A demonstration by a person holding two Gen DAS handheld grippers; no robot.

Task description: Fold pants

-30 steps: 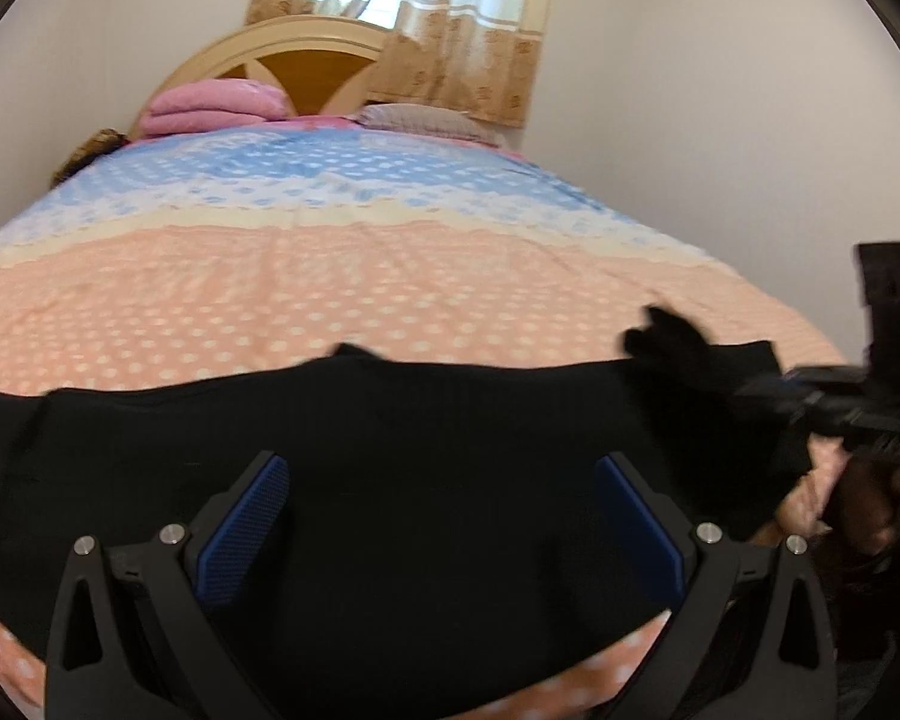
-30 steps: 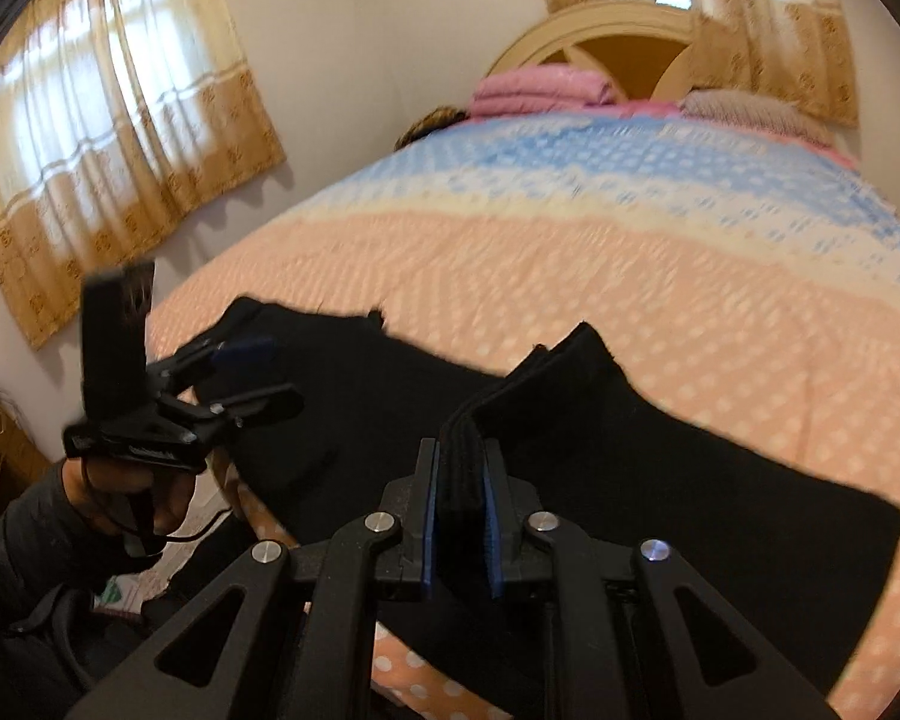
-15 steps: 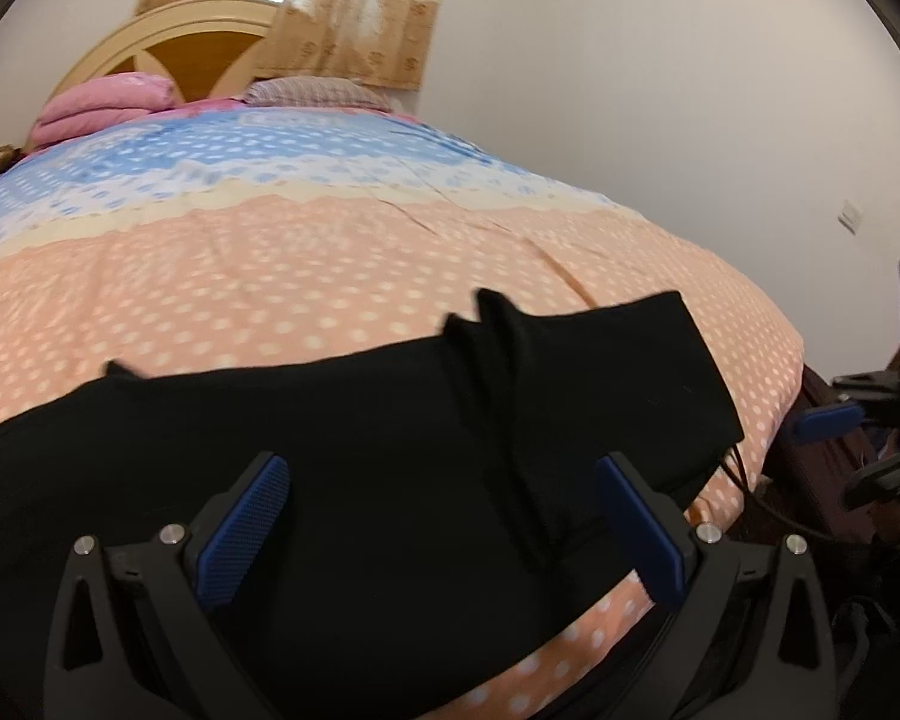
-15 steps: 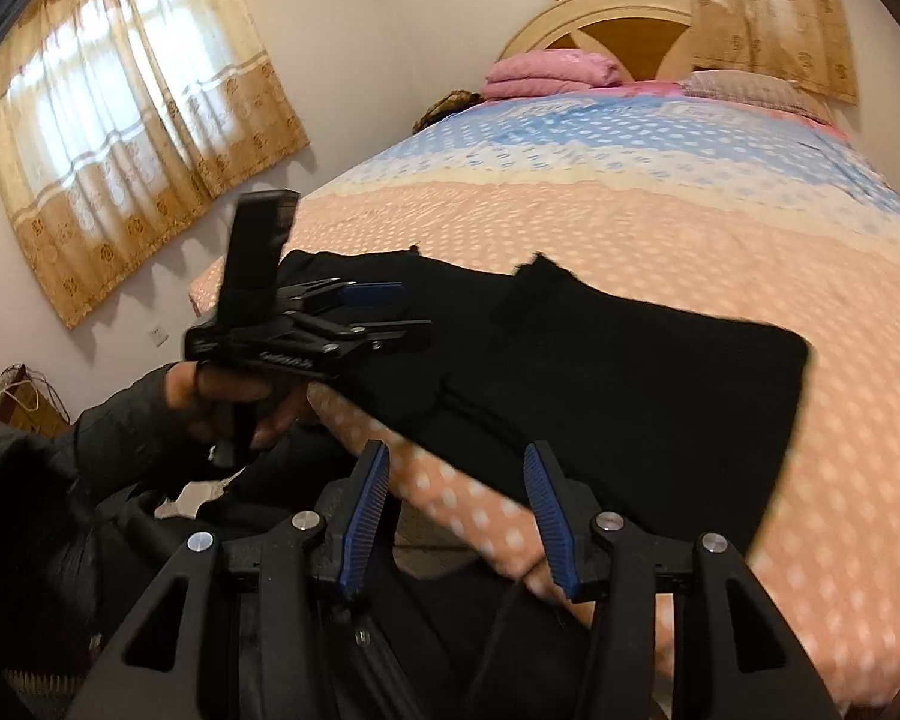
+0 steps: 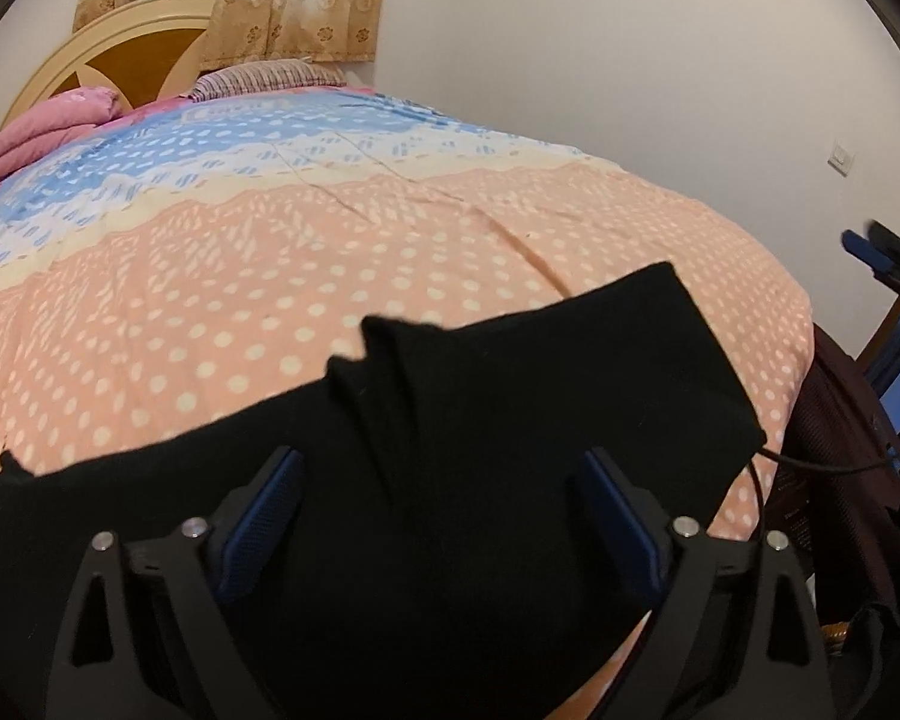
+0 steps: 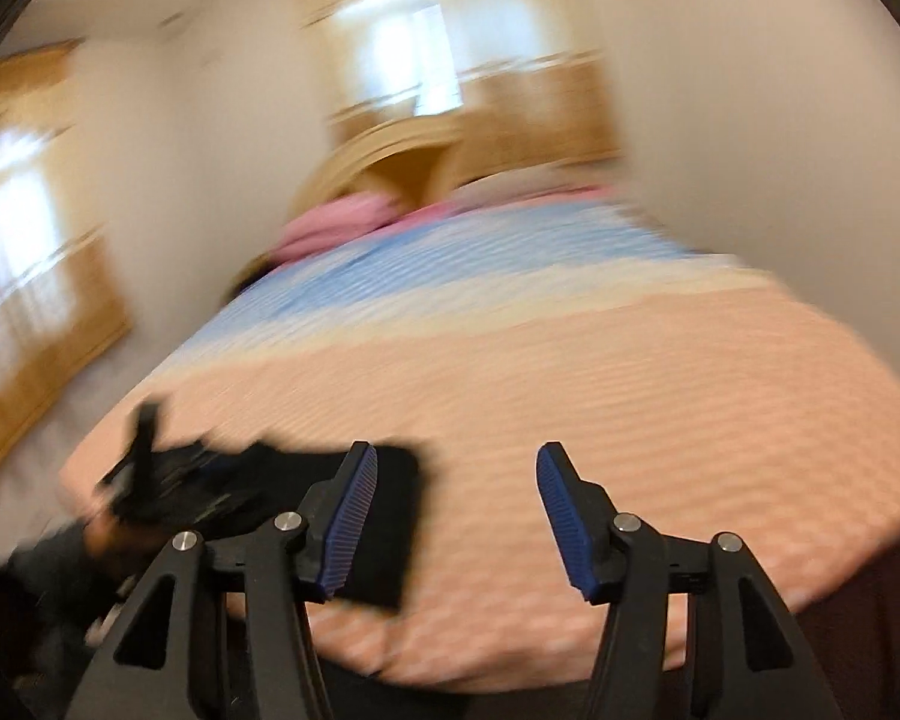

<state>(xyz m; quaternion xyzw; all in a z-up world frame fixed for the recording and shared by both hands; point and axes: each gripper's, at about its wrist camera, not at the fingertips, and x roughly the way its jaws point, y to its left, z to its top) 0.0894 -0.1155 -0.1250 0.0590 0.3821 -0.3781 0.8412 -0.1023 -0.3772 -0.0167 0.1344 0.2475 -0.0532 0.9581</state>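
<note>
Peach dotted bedspread (image 5: pixel 210 312) spreads beyond both claws, black pants (image 5: pixel 462 420) lying folded on it beneath the left gripper (image 5: pixel 444 510), jaws wide but just narrowing on nothing, while the right gripper (image 6: pixel 456 516), just opening, stands empty to the pants' right.

The bed (image 5: pixel 390 228) lies bare beyond the pants (image 5: pixel 510 420) at its near edge; pillows (image 5: pixel 48 132) and the headboard (image 5: pixel 120 54) block the far end.
</note>
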